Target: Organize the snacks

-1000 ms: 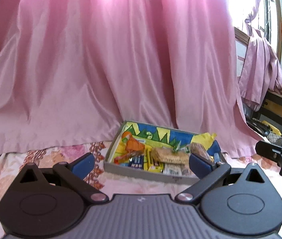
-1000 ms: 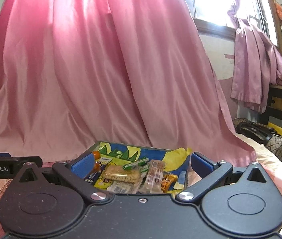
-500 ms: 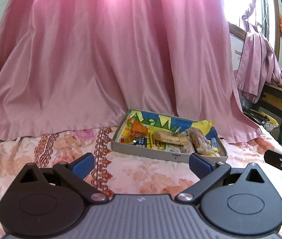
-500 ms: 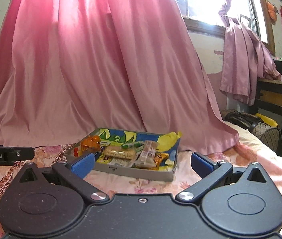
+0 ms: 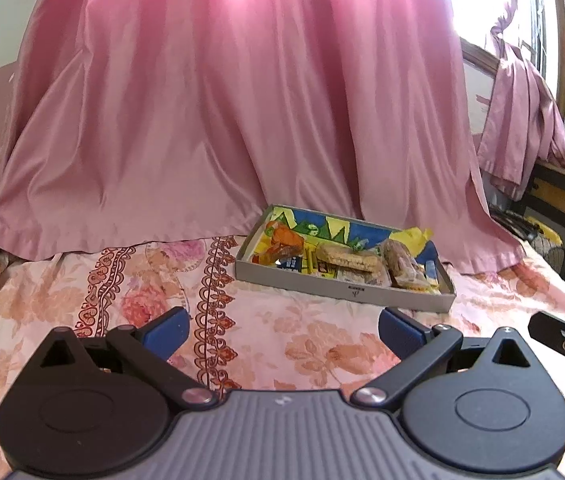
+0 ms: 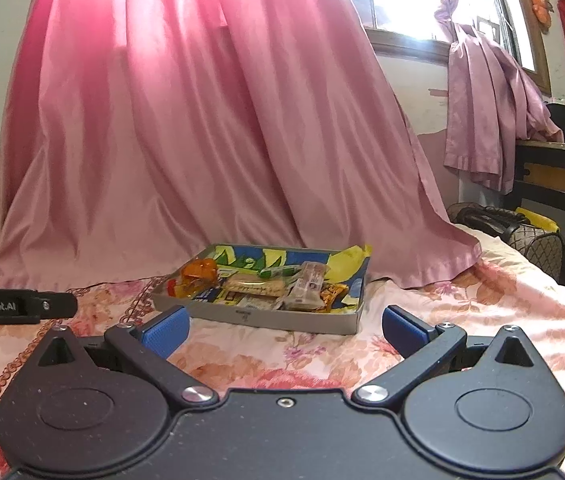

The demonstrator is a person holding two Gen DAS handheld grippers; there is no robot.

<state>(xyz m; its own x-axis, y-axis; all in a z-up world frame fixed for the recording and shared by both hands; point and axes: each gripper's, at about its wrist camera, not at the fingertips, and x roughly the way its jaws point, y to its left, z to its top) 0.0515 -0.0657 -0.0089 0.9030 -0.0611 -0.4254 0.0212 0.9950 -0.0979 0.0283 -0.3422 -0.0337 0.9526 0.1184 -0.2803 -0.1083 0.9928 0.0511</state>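
The snack tray (image 5: 344,290) sits on the floral bed (image 5: 130,300), its far side close against the pink curtain (image 5: 222,120), packed with wrapped snacks (image 5: 348,258). The left gripper (image 5: 284,330) has its 2 blue fingers (image 5: 166,326) spread wide and empty, the tray ahead of them and toward the right finger, well apart. The right gripper (image 6: 285,328) is likewise spread and empty; there the tray (image 6: 260,318) lies just beyond and between its fingers (image 6: 402,328), not touching.

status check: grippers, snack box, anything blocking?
Left gripper open, empty. Right gripper open, empty. Snack box full, on the bedspread, ahead of both. Nothing between.
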